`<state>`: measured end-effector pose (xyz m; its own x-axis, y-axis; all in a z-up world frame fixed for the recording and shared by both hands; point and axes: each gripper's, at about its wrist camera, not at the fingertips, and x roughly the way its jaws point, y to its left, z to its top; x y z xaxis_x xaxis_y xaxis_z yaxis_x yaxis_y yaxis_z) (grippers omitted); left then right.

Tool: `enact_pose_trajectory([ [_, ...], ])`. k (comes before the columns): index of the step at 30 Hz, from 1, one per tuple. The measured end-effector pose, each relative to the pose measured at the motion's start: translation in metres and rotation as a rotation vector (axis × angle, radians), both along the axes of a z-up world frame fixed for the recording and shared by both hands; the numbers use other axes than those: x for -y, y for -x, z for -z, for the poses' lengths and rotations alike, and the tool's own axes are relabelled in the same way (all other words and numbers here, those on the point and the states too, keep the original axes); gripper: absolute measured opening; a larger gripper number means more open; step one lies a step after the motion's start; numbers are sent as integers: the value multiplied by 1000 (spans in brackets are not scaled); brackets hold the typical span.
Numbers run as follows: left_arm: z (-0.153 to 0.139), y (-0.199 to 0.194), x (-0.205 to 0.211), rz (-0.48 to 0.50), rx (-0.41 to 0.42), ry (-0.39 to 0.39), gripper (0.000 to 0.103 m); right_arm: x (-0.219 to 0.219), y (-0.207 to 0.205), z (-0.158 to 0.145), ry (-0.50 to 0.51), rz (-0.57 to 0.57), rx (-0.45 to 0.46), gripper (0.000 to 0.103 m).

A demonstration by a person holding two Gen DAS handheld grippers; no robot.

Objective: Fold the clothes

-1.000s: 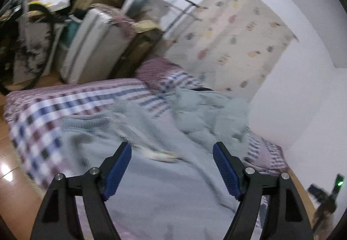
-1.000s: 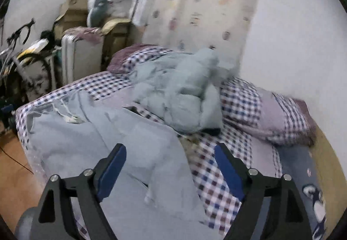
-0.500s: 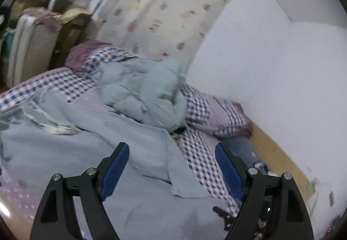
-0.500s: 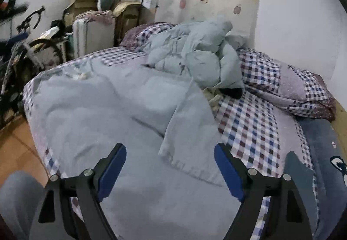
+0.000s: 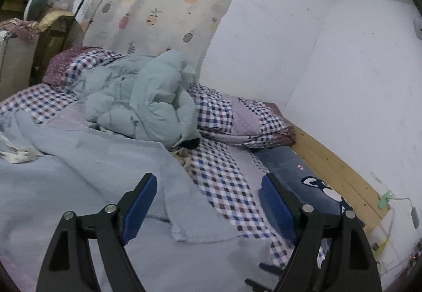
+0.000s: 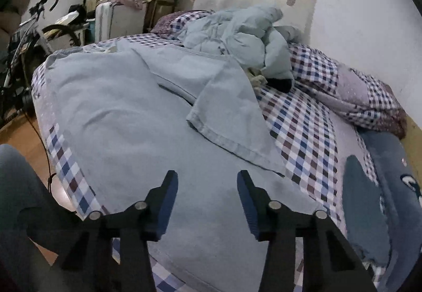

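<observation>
Jeans (image 6: 147, 118), pale blue, lie spread across the checked bed (image 6: 303, 120), one leg hem (image 6: 232, 139) flopped over. We note left gripper (image 5: 208, 202) and right gripper (image 6: 205, 197) both hover apart, empty. Risk, we judge: pinching the bedsheet with the denim, or the loose leg sliding and skewing the fold.

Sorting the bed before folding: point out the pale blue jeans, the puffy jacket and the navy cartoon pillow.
pale blue jeans (image 6: 126, 118): right wrist view, broad flat middle.
puffy jacket (image 5: 142, 97): left wrist view, quilted middle.
navy cartoon pillow (image 5: 295, 173): left wrist view, plain top.

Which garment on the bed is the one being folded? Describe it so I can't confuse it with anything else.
On the checked bedsheet, nearest the camera, lie pale blue jeans, spread flat, one hemmed leg folded across. The puffy mint jacket behind them is crumpled, not flat.
</observation>
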<state>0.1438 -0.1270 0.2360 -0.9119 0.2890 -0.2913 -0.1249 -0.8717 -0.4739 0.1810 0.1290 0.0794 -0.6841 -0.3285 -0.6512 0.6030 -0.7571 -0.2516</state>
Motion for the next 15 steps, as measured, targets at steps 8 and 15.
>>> enact_pose_trajectory([
  [8, 56, 75, -5, -53, -20, 24, 85, 32, 37, 22, -36, -33, -51, 23],
  [15, 136, 119, 28, -142, 94, -109, 85, 76, 75, 51, -132, -109, -123, 28],
])
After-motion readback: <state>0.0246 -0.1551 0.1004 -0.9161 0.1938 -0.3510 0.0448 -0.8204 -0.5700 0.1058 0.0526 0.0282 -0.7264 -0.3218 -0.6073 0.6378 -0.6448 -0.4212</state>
